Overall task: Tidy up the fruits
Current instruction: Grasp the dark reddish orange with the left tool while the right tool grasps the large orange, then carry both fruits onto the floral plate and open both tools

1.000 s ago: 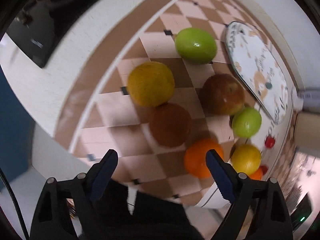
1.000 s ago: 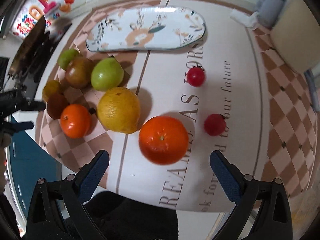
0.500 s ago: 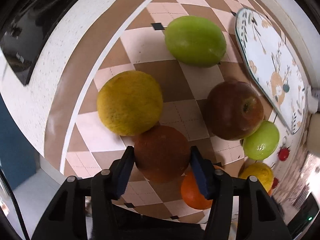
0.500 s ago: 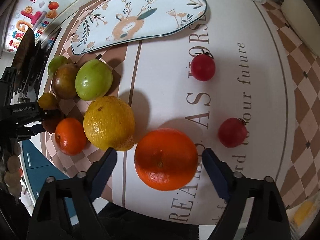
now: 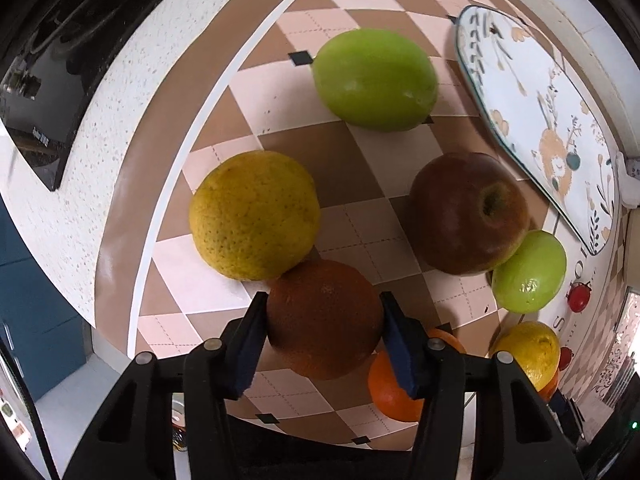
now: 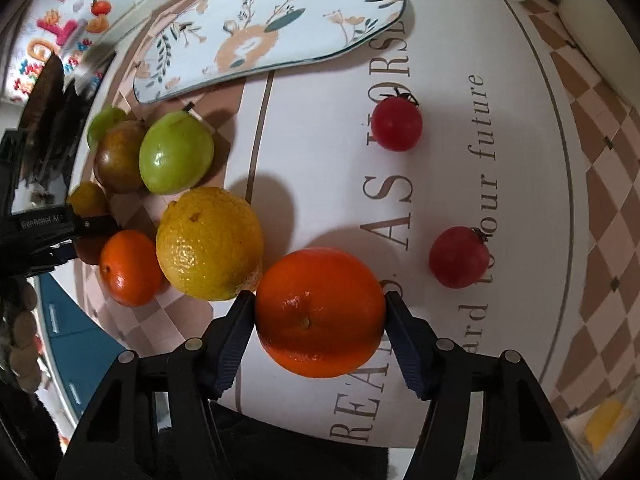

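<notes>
Fruit is spread over a tablecloth (image 6: 460,60) with a checked border and a white middle printed with lettering. A brown fruit (image 5: 324,318) is clamped between the blue pads of the left gripper (image 5: 324,320), both pads pressed against its sides, over the checked border near the cloth's edge. A rough yellow citrus (image 5: 254,214) is seen touching it on the far side, and a small orange (image 5: 394,388) lies just beside it, partly hidden by one finger. Farther along the border a dark red apple (image 5: 468,212) is flanked by a large green fruit (image 5: 374,84) and a smaller green fruit (image 5: 528,272), the latter touching it.

A large orange (image 6: 320,312) is gripped by the right gripper (image 6: 320,320), its pads closed against both sides, on the white middle of the cloth. A yellow lemon (image 6: 210,244) is found right against it. Two small red fruits, one farther (image 6: 397,123) and one nearer (image 6: 459,257), lie well apart on the lettering. An oval floral plate (image 6: 280,24) is set at the far edge.
</notes>
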A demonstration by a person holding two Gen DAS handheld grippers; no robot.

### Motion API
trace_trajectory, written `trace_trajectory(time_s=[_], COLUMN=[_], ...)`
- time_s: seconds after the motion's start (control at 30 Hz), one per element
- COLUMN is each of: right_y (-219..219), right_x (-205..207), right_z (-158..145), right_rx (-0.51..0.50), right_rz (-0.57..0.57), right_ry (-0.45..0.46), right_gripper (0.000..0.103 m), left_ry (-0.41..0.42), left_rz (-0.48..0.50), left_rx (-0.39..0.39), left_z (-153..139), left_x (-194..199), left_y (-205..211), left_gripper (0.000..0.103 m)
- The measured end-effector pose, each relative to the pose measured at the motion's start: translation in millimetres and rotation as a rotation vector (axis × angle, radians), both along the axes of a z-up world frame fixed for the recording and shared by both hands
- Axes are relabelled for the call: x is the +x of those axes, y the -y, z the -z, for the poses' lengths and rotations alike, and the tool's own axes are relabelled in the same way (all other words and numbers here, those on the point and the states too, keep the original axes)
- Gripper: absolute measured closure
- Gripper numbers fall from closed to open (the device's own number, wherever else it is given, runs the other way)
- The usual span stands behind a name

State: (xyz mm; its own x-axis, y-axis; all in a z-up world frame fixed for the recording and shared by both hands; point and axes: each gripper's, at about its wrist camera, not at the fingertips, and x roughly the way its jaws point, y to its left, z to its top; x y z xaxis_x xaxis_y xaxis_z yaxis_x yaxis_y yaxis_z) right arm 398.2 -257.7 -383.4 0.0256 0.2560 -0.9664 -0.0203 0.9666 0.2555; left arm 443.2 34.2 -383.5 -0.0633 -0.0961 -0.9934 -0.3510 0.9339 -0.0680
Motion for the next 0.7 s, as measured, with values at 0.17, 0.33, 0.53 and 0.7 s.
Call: trace_trajectory(time_s=[0.17,0.33,0.53,0.7], right_y=[2,8,15,-1], right_x=[-2,-1,36,117], right_z=[-2,-17,-67,-83], right_rx=[-0.003,0.016,0.078,0.062], right_rz=[0.012,0.044,0.088,0.046], right_ry=[-0.004,0.009,0.084,0.178], right_gripper=[0.036,0.037,0.037,0.037], left_ry=[0.021,0.072,0.152,0.134], left_rz=[0.045,0.091,0.134,0.171], left_rx=[0.019,0.002,-0.077,-0.131], left_z=[-18,-54,-106,-103], left_x=[-1,7,52,128], left_y=[15,24,47,72], left_gripper=[0.051,0.052,0.051,0.051])
